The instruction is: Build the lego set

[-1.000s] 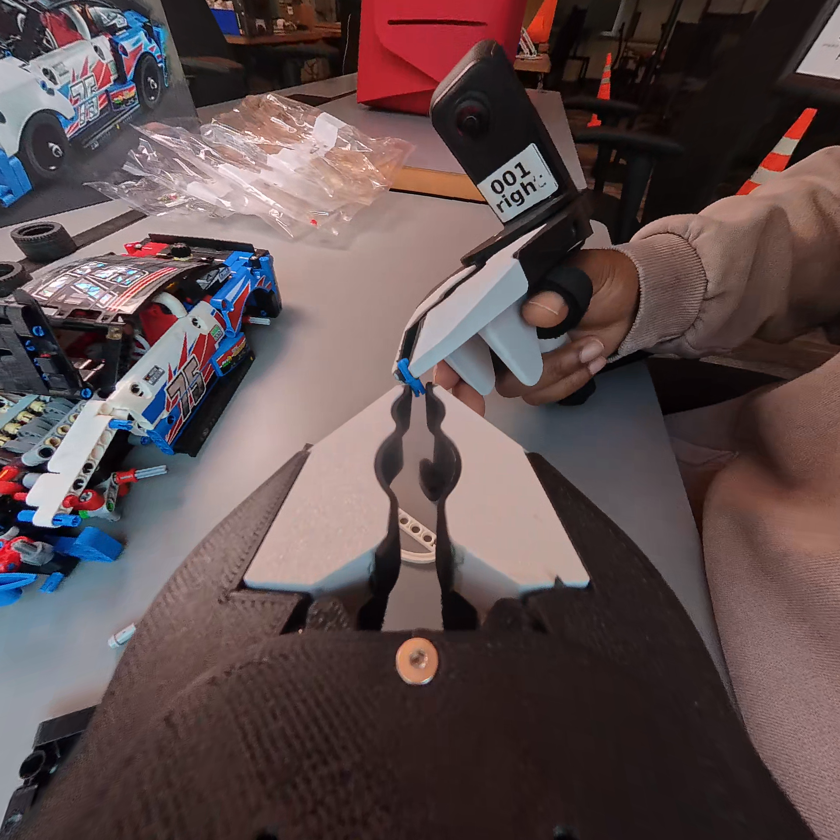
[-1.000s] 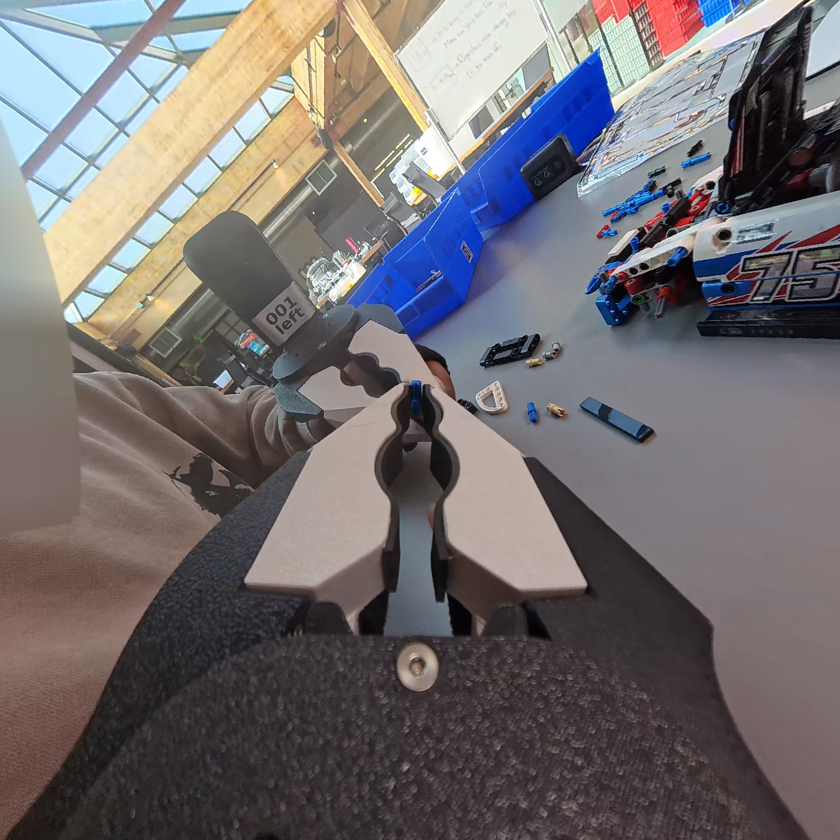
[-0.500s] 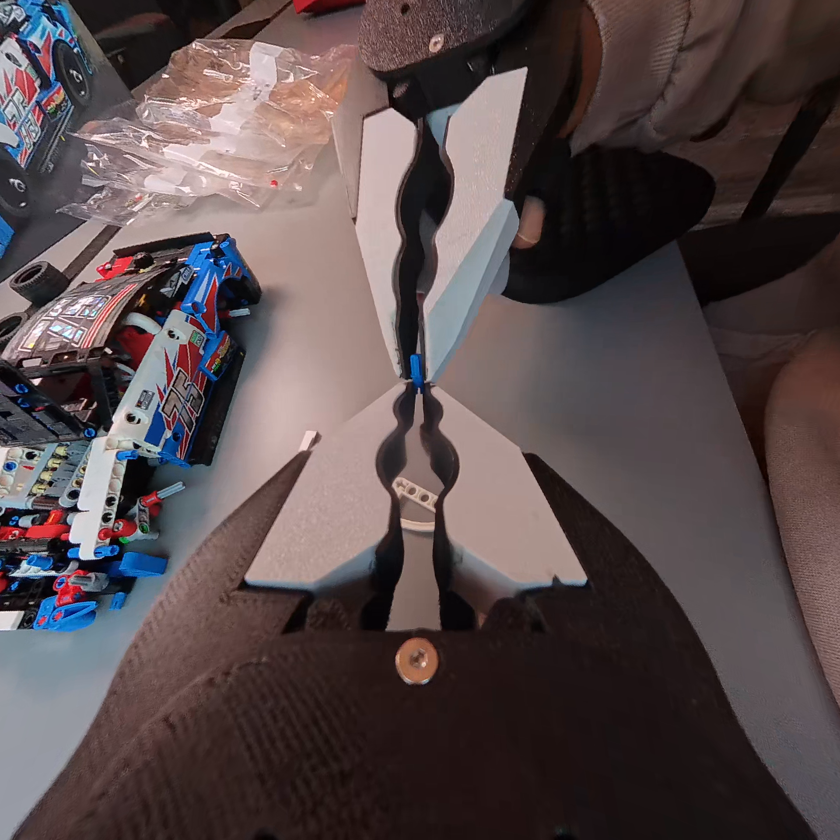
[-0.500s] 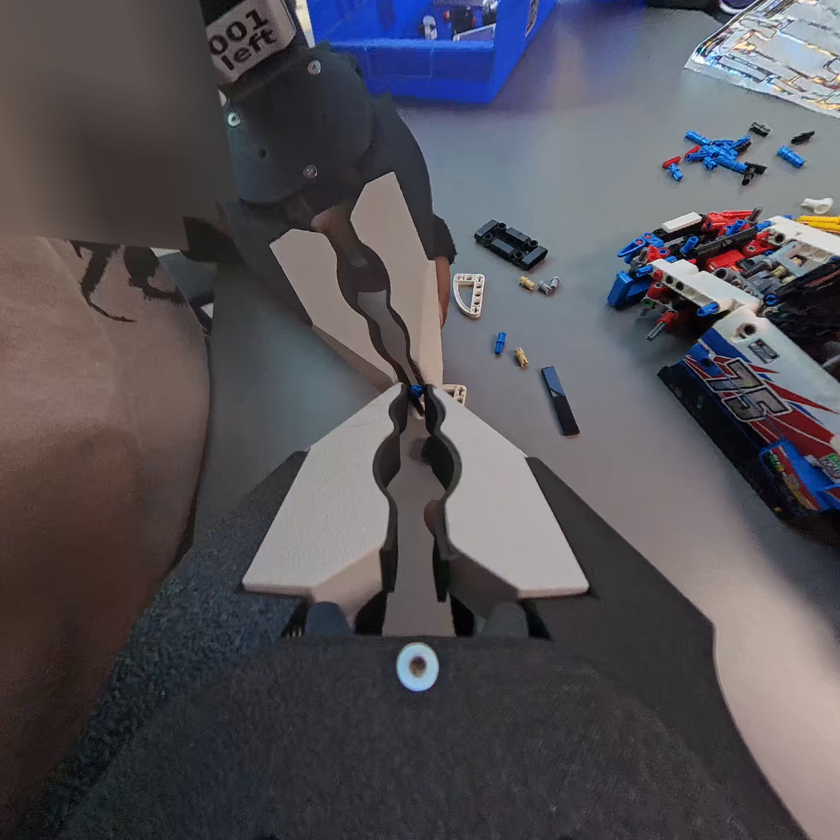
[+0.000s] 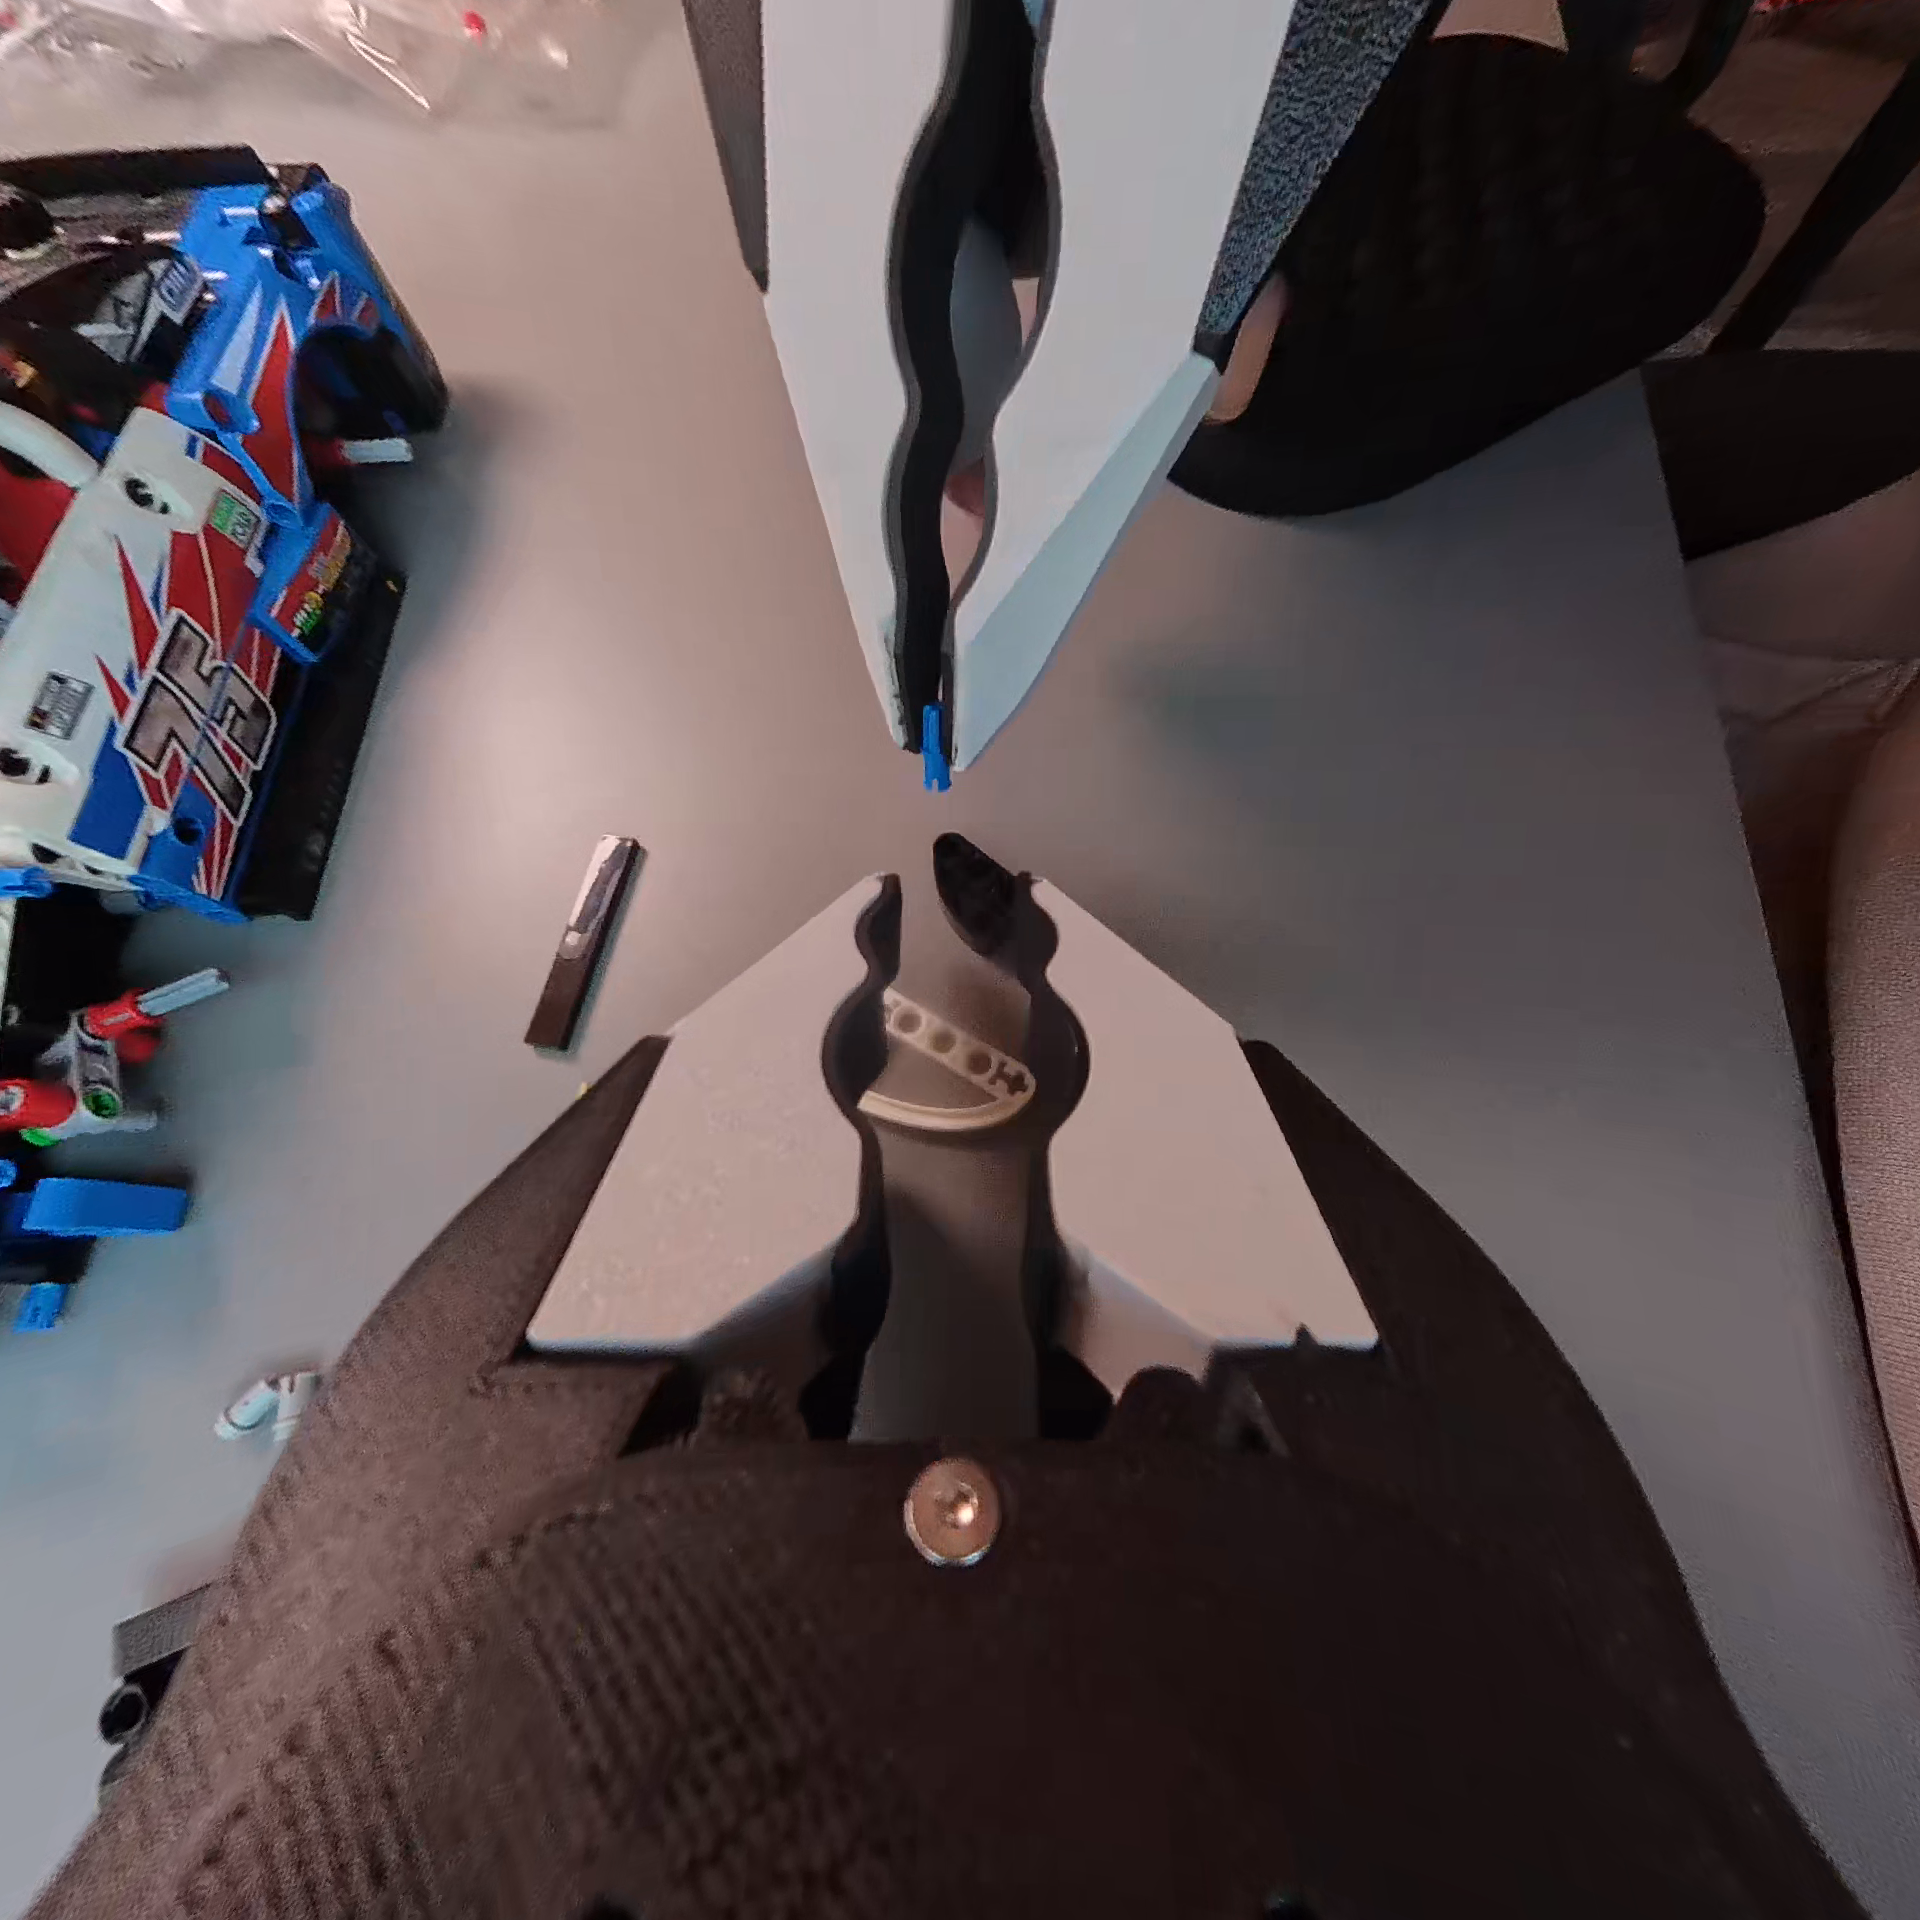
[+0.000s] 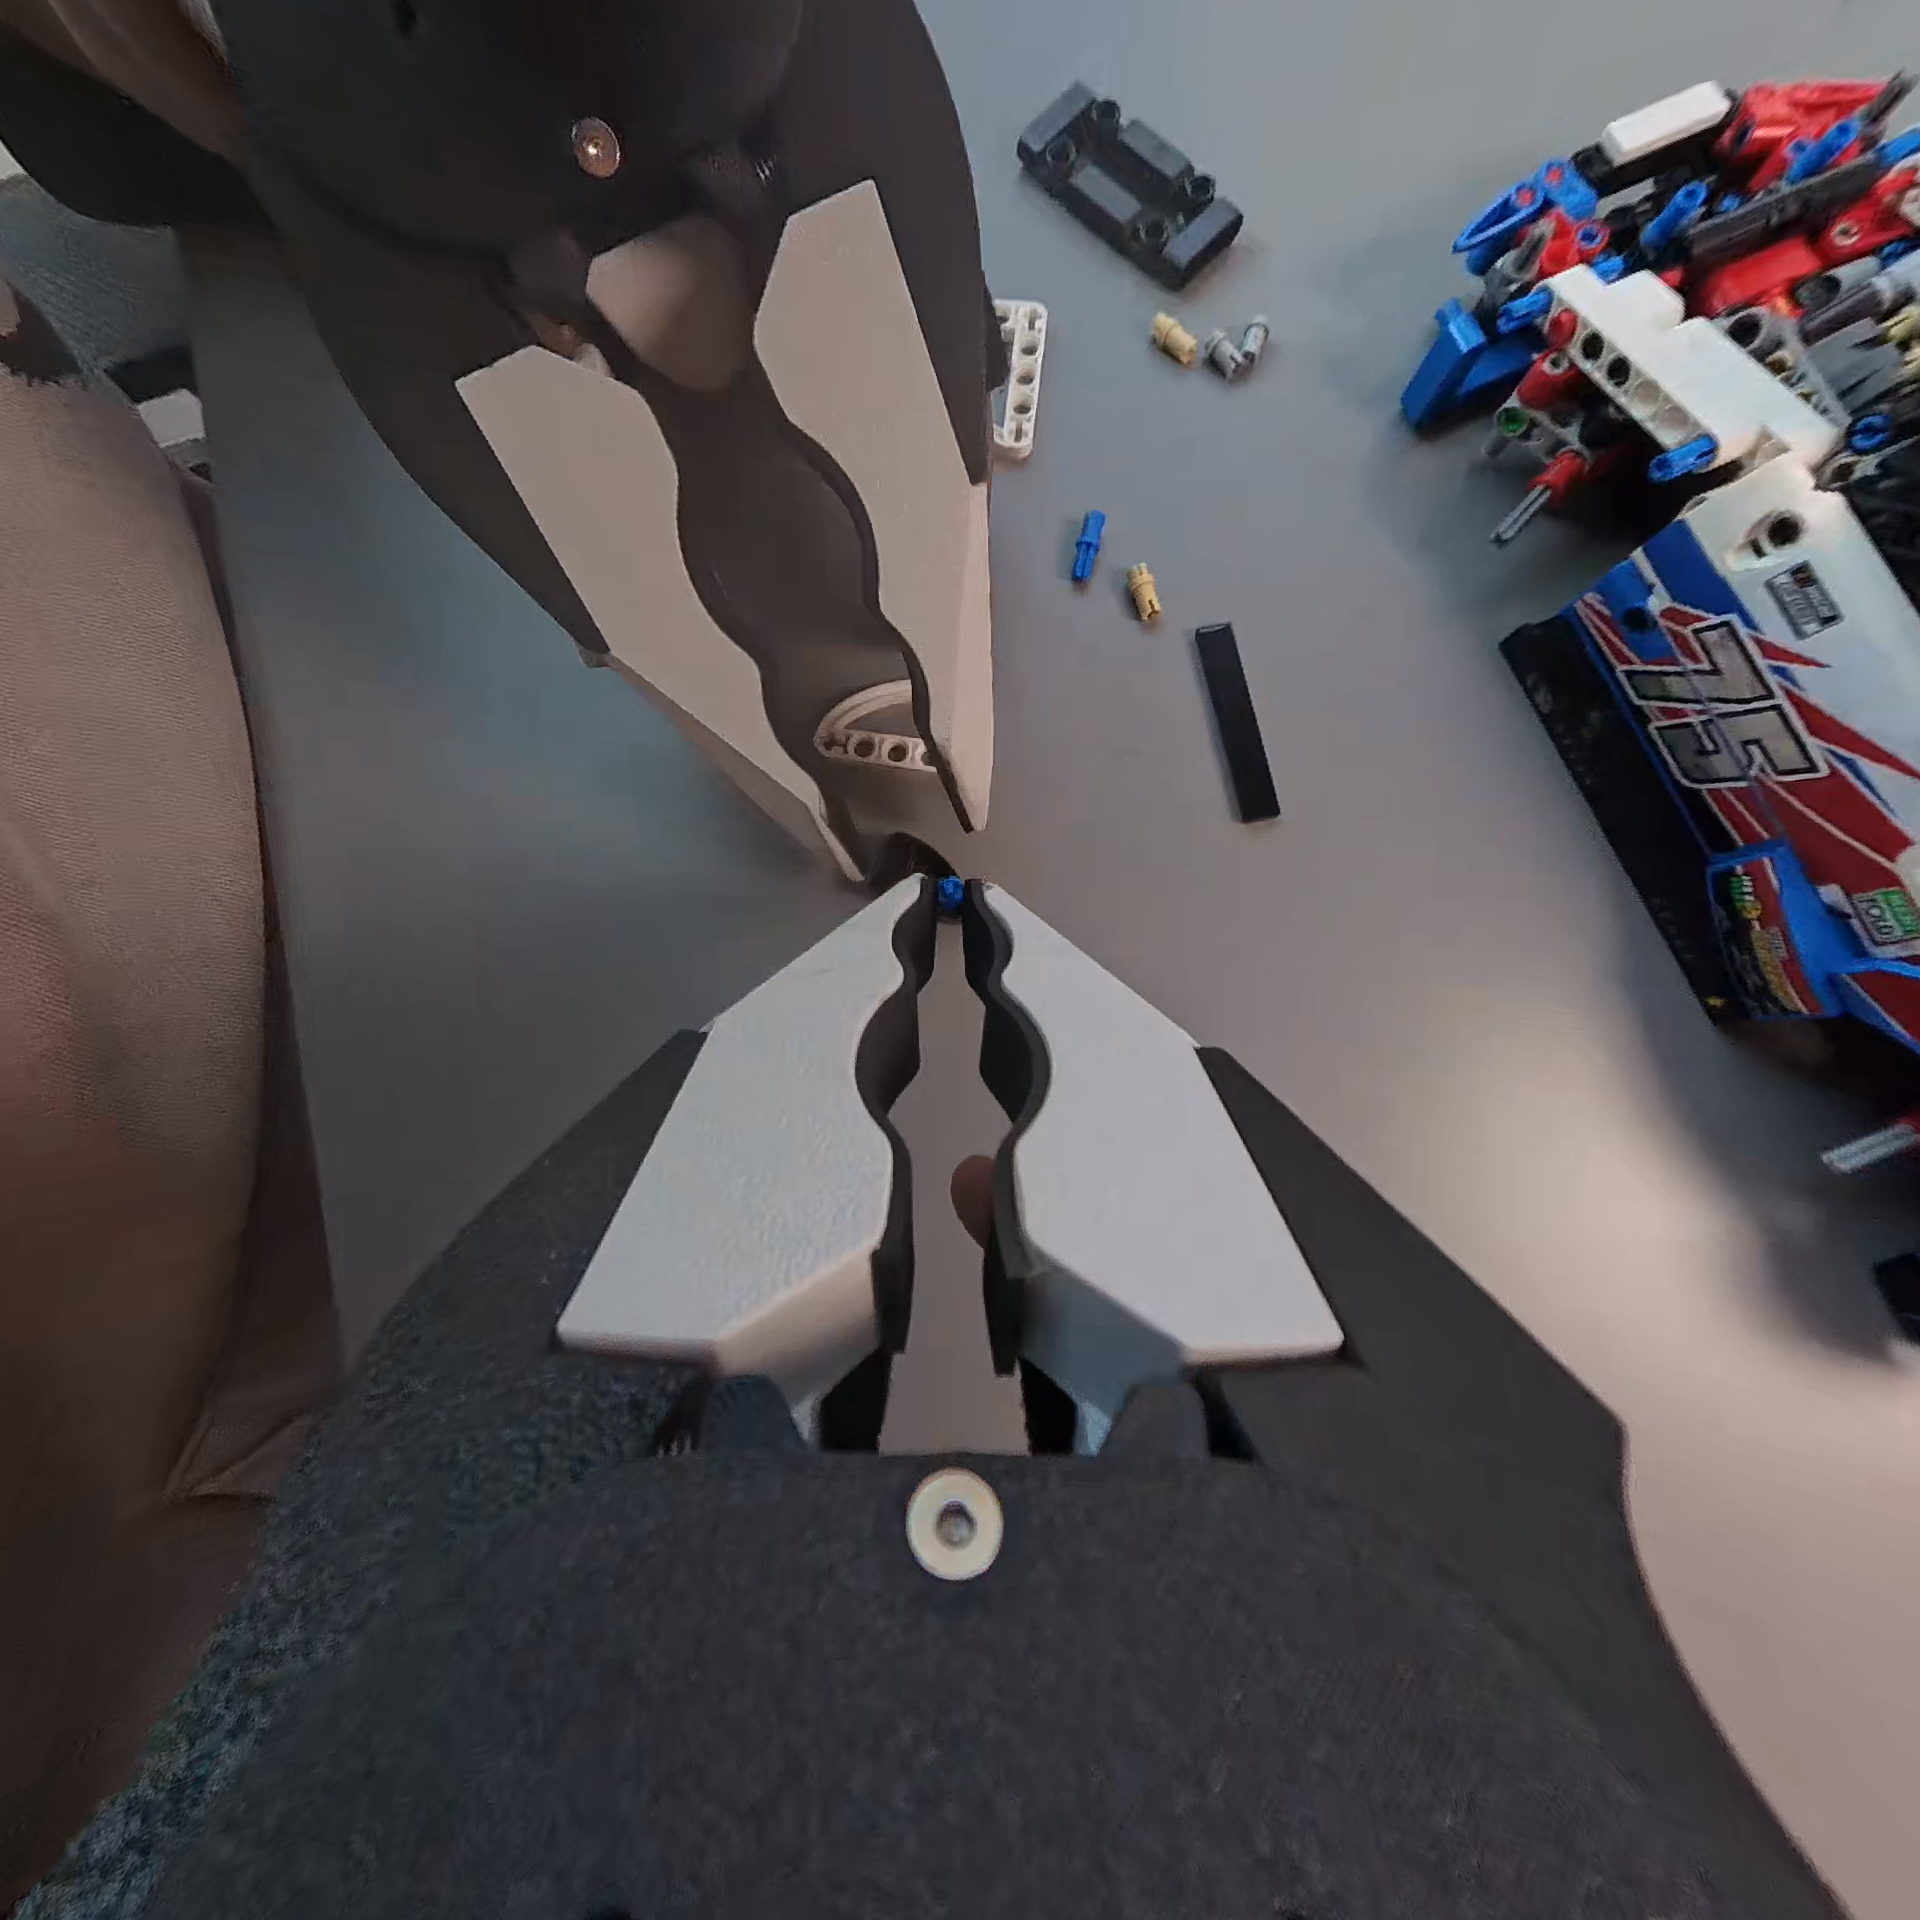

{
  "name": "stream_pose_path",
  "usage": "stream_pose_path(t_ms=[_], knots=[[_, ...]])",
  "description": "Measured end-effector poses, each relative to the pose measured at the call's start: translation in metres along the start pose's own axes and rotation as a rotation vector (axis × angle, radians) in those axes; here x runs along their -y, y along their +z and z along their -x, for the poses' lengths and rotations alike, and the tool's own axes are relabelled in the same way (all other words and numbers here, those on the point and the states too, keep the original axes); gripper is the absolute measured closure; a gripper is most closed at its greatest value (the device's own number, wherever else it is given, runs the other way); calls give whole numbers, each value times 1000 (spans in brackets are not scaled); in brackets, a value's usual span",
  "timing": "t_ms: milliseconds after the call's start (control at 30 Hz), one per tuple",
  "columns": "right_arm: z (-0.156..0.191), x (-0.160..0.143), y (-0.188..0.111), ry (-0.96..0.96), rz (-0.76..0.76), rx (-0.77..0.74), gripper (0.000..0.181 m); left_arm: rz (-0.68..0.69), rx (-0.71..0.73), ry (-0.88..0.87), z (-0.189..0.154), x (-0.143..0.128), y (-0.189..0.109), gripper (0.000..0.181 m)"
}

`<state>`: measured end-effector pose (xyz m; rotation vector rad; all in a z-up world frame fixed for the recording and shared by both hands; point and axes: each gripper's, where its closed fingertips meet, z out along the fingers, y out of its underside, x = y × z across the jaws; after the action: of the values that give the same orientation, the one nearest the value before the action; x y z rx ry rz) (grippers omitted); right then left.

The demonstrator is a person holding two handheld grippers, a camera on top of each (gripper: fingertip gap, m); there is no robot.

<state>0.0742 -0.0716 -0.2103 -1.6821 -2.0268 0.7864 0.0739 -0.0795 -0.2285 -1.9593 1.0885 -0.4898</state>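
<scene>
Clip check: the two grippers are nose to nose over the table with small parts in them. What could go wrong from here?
1. The right gripper pinches the blue pin only at the very tips; a push could flip it out.
2. The left gripper holds the black piece against one finger with a gap beside it, so it may twist or drop.
3. Pin and piece are not yet touching, and a miss may send either onto the table.

A smooth grey worktop [image 5: 1351, 748] carries crumpled clear plastic bags [image 5: 312, 52] at its far edge in the left wrist view, while a person's beige fabric sleeve [image 6: 114, 831] fills the right wrist view's left side.
</scene>
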Motion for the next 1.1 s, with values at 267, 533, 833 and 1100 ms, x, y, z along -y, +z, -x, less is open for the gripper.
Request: stream_pose_path(t_ms=[267,533,833,1100], knots=[[0,-11,15,5,118,18,180,63,6,31,-3,-7,8,161],[-2,-13,18,23,174,3,180,66,4,45,-4,-7,10,165],[-5,-15,17,-10,296,-26,180,64,0,67,-2,-6,12,165],[-6,-16,19,-98,392,-28,180,62,13,91,-2,-4,13,166]])
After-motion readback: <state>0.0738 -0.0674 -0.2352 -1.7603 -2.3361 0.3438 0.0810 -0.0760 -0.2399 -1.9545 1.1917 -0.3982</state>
